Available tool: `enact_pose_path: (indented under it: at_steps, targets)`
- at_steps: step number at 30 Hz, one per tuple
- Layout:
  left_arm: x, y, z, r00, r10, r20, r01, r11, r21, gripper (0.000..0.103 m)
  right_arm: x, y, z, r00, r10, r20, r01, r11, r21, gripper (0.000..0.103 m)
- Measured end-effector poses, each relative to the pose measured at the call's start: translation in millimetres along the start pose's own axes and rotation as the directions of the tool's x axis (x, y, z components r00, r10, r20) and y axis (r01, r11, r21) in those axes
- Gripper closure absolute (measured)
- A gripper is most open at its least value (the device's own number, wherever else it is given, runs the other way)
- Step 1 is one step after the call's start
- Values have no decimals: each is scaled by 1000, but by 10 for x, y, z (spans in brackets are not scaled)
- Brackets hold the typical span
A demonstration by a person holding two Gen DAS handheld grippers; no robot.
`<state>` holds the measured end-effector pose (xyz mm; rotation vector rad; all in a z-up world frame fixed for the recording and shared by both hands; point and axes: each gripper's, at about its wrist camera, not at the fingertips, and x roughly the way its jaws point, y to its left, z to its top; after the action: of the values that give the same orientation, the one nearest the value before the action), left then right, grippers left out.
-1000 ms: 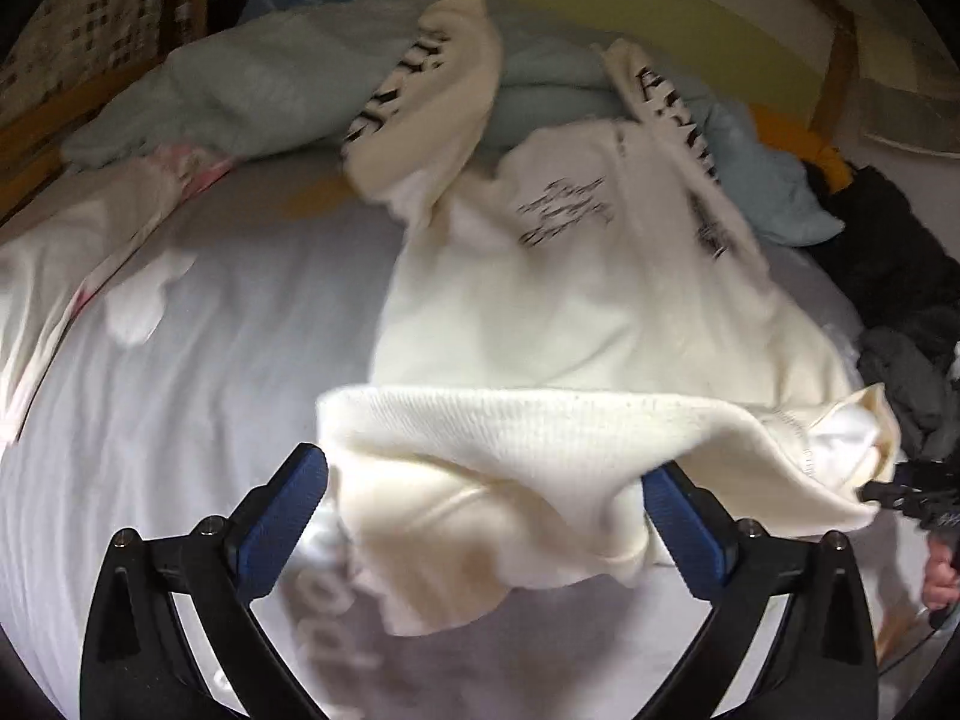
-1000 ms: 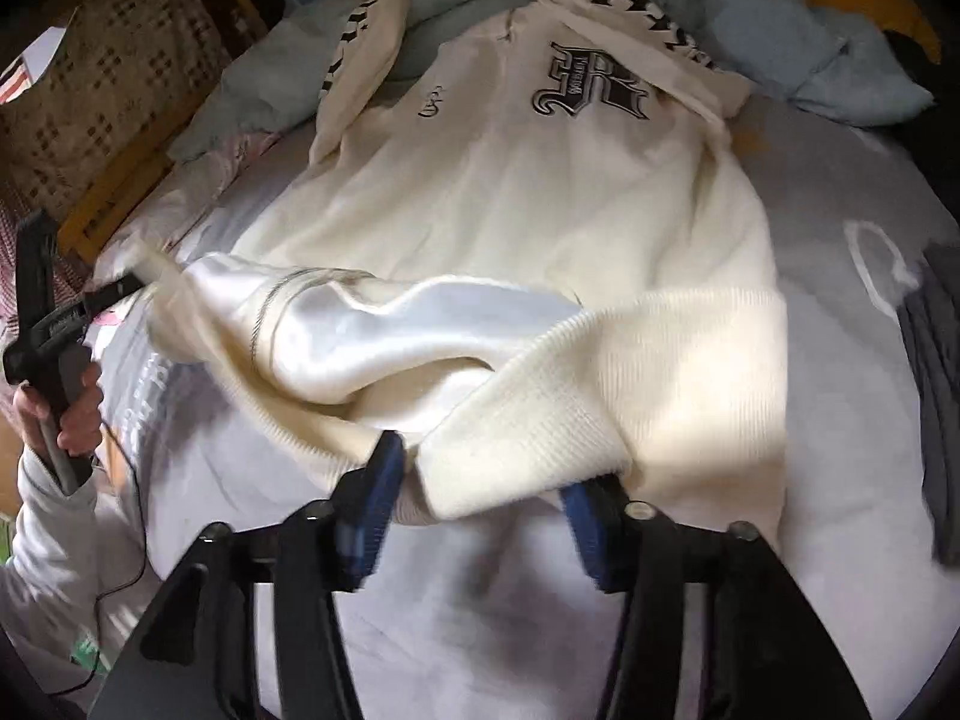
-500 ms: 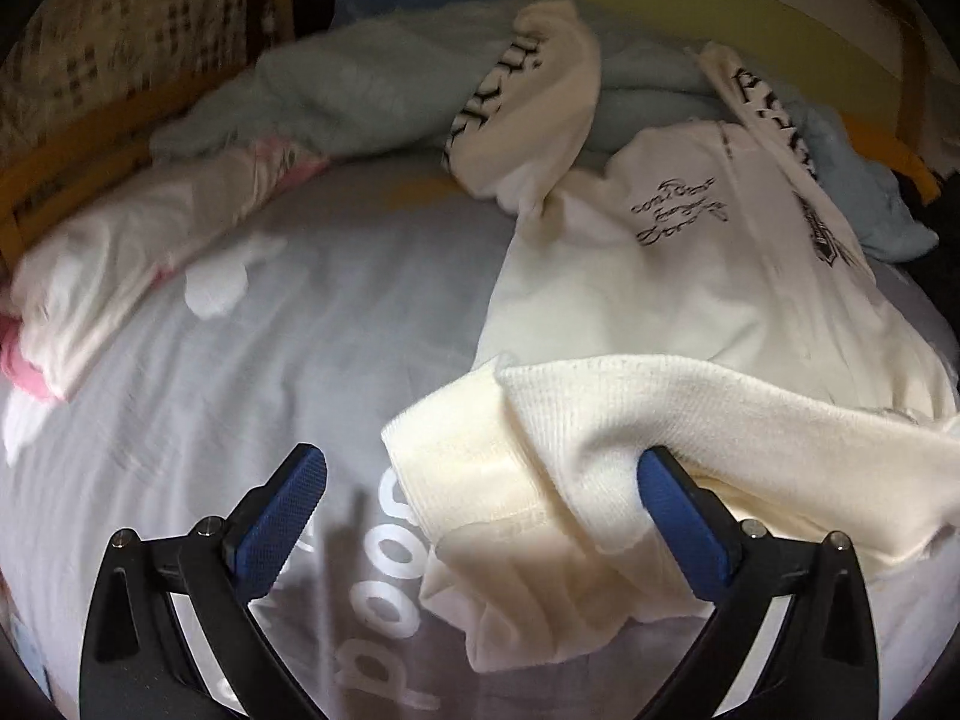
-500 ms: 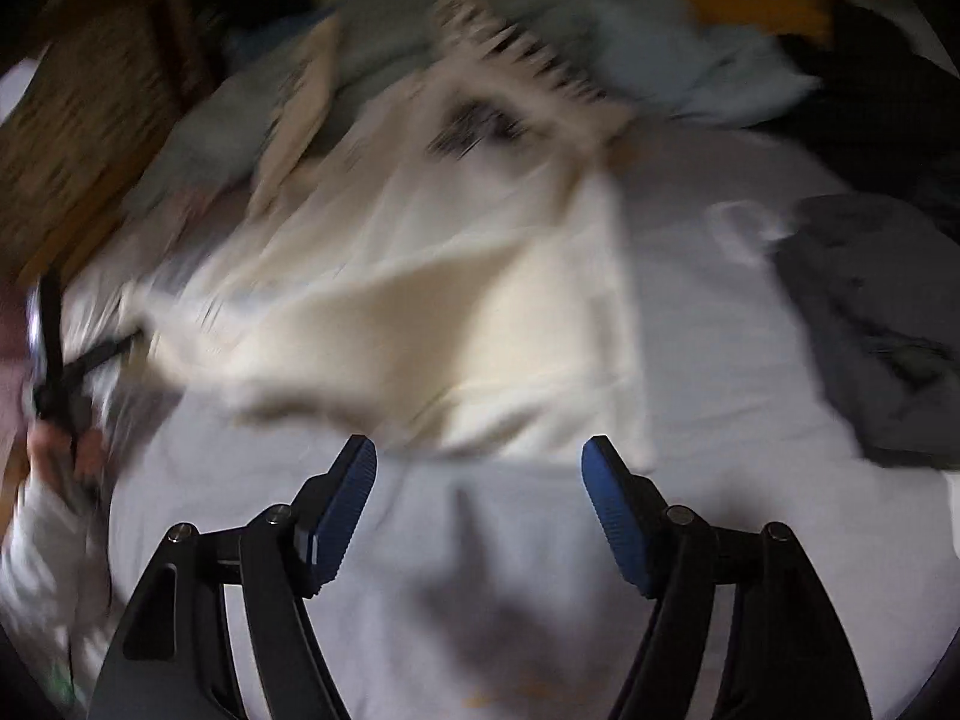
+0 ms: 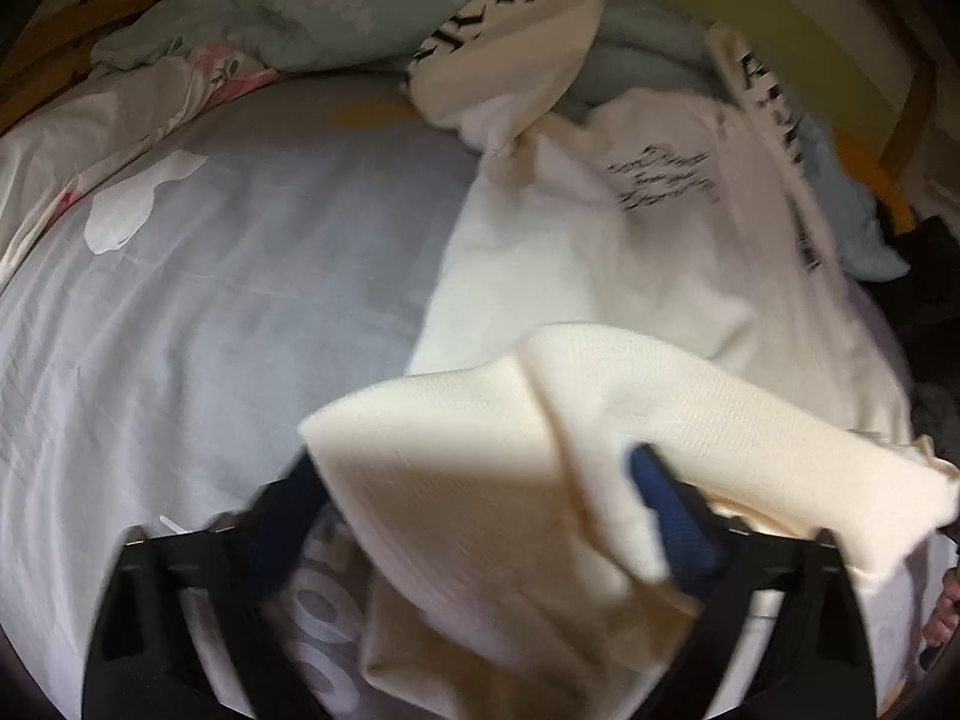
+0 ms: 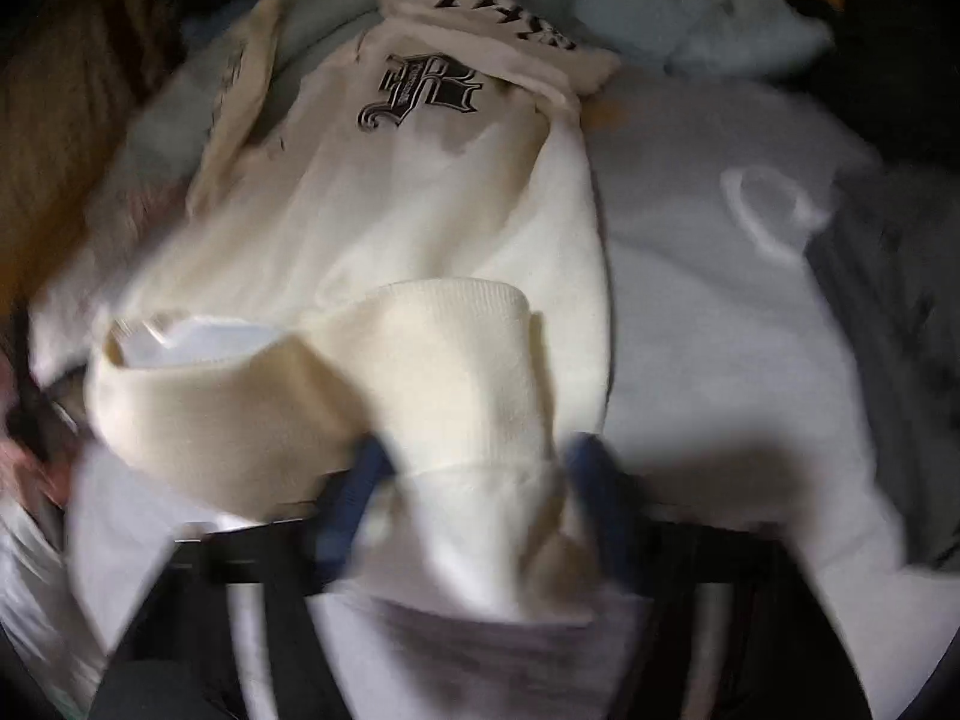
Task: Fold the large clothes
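Note:
A cream hoodie (image 5: 630,276) with black lettering lies front-up on the grey bed sheet (image 5: 240,300). Its ribbed hem (image 5: 480,420) is folded up toward me. My left gripper (image 5: 480,492) is closing with the hem's left corner loose between its jaws; the cloth hides the left finger. In the right wrist view, the hoodie (image 6: 390,210) shows a black gothic letter. My right gripper (image 6: 477,480) is closing, and both blue pads touch a bunched piece of the hem (image 6: 456,360). That view is blurred.
A light blue blanket (image 5: 300,12) and a pale floral cloth (image 5: 120,114) are heaped at the head of the bed. A dark grey garment (image 6: 888,300) lies to the right. The person's hand (image 6: 24,468) shows at the left edge.
The left gripper sank onto the hem and its jaws narrowed. The right gripper, which stood open over bare sheet half a second ago, swung back over the hem and narrowed around it.

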<state>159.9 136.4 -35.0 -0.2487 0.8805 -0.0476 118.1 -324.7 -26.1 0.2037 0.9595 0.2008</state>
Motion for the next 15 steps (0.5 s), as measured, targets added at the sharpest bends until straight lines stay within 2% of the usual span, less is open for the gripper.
enact_pose_path:
  at_steps: [1, 3, 5, 6, 7, 8, 9, 11, 15]
  targets:
    - [-45, -29, 8, 1000, -10, 10, 10, 1000, 12, 32, -68, 10, 26, 1000, 10, 27, -9, 1000, -9, 90]
    - [-195, -149, 40, 997, 22, 79, -27, 998, 61, 43, -261, 40, 64, 993, -7, 120, 12, 999, -43, 91]
    - [-378, -260, 118, 986, 41, 161, -59, 992, 109, 46, -538, -8, 147, 962, -16, 271, 31, 998, -50, 91]
    - [-453, -279, 154, 980, 52, 190, -76, 990, 122, 44, -682, -49, 236, 941, -48, 336, 64, 997, -36, 91]
    - [-541, -291, 194, 974, 72, 216, -103, 986, 135, 42, -759, -87, 312, 928, -70, 367, 81, 997, -14, 91]
    - [-570, -279, 229, 973, 96, 207, -129, 980, 149, 29, -830, -140, 379, 922, -74, 381, 75, 997, 14, 91]
    - [-567, -255, 246, 979, 93, 180, -124, 978, 168, 22, -848, -221, 418, 924, -69, 377, 54, 997, 49, 91]
    - [-537, -150, 190, 991, 72, 115, -93, 977, 190, 22, -734, -362, 408, 945, -75, 319, 45, 994, 99, 91]
    - [-418, 39, -61, 996, 92, -7, -90, 986, 138, 22, -315, -474, 240, 966, -180, 184, 165, 982, 92, 91]
